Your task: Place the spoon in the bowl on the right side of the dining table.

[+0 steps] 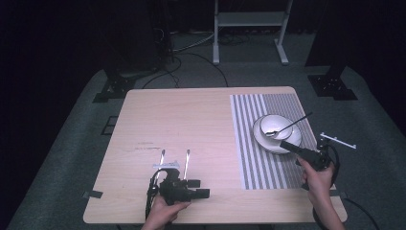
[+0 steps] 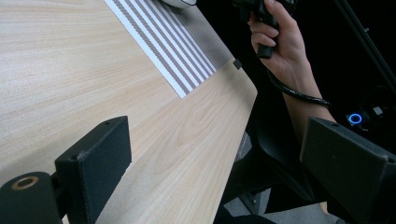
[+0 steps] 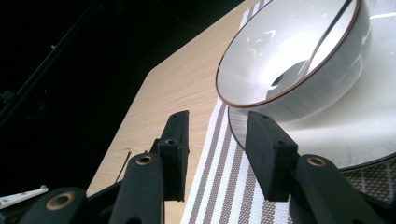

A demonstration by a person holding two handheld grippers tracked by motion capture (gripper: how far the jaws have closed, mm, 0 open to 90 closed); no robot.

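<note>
Beside the white brown-rimmed bowl (image 3: 299, 60), right gripper (image 3: 217, 154) jaws stand apart, empty; left gripper (image 2: 210, 163) gapes idle. Approach the rim squarely, avoiding the metal spoon (image 1: 286, 126).

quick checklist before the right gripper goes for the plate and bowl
1. Right gripper jaws apart with nothing between them: ok.
2. Jaws lined up with the near rim of the plate: ok; whether they touch it, cannot tell.
3. Bowl sits upright on the plate: ok.
4. Spoon rests loose in the bowl, handle over the rim, so it may slide: not ok.
5. Plate fully on the striped mat: ok.
6. Left gripper open, well away from the mat: ok.
</note>
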